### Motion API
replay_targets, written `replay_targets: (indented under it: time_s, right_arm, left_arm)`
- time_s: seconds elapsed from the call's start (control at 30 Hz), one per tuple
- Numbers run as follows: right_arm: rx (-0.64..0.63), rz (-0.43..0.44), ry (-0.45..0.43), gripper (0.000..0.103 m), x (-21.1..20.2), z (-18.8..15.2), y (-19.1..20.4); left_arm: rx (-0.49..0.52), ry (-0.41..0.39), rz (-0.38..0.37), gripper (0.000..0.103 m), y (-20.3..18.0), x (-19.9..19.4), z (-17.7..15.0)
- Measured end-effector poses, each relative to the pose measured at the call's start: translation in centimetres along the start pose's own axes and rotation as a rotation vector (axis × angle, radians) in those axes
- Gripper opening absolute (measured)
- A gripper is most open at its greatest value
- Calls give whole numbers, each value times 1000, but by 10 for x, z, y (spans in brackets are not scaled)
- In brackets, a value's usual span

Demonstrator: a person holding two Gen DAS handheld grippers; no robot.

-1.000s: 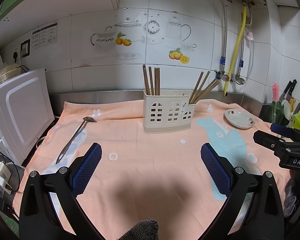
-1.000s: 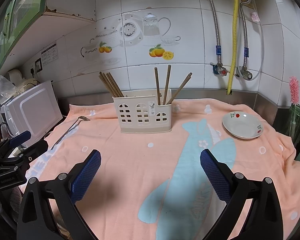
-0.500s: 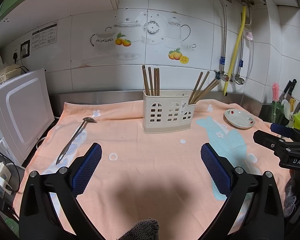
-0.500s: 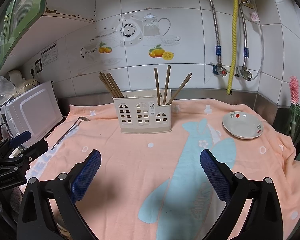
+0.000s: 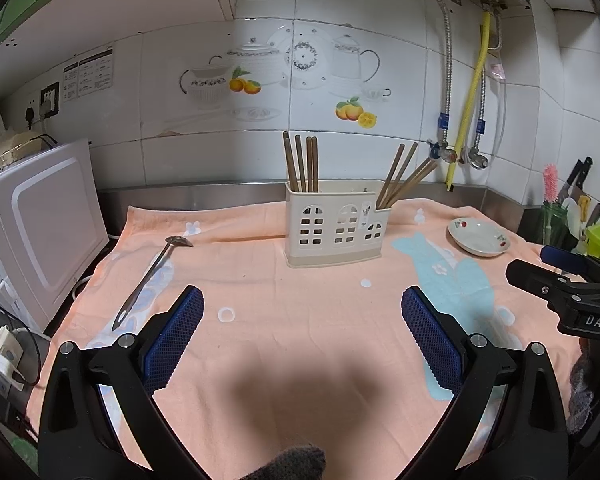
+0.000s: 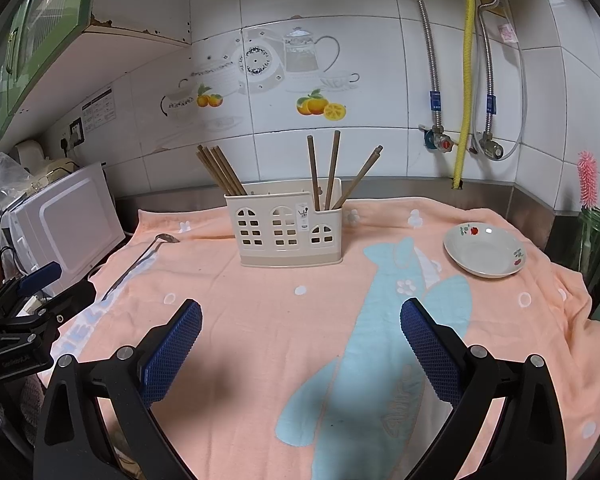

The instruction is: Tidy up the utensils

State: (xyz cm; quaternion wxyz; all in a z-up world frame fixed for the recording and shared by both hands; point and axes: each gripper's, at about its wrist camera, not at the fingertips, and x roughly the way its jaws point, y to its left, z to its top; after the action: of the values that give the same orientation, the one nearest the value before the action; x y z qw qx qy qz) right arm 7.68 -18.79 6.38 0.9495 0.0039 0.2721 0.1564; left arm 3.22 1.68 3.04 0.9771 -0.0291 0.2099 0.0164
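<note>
Both the left gripper (image 5: 302,320) and right gripper (image 6: 300,326) hung spread and empty above the peach towel (image 5: 300,320). A metal ladle (image 5: 153,276) lay left of the chopstick holder (image 5: 336,226).

Matt plastic holder (image 5: 334,222), wooden chopsticks (image 5: 302,162), terry cloth towel (image 5: 292,320).

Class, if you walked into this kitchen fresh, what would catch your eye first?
The cream utensil holder stands mid-towel with brown chopsticks fanning from both ends. A metal ladle lies alone on the peach towel to its left, and a small floral dish sits to its right.
</note>
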Motion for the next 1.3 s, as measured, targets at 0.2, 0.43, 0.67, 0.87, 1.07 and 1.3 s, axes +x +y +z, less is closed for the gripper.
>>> replay_targets:
  time_s: [0.2,0.43,0.67,0.87,1.07,1.3]
  right_arm:
    - [-2,-2,-2,96,-1,0,0]
    - [3,-2,0,96,0,0,-1]
    - [4,0,0,96,0,0,-2]
    - [4,-1,4,96,1,-1,-1]
    - [5,0,5,96,3,-1,-2]
    - [3,0,8,96,5,-2,-2]
  left_arm:
    - [2,-6,7,98,1,-1,0]
    - [0,4,7,98,1,2,0]
    - [2,9,-3,98,2,3,-1]
    - [-2,13,2,98,3,4,-1]
    - [-5,15,9,98,4,6,-2]
    - [-6,19,10,98,6,7,-2]
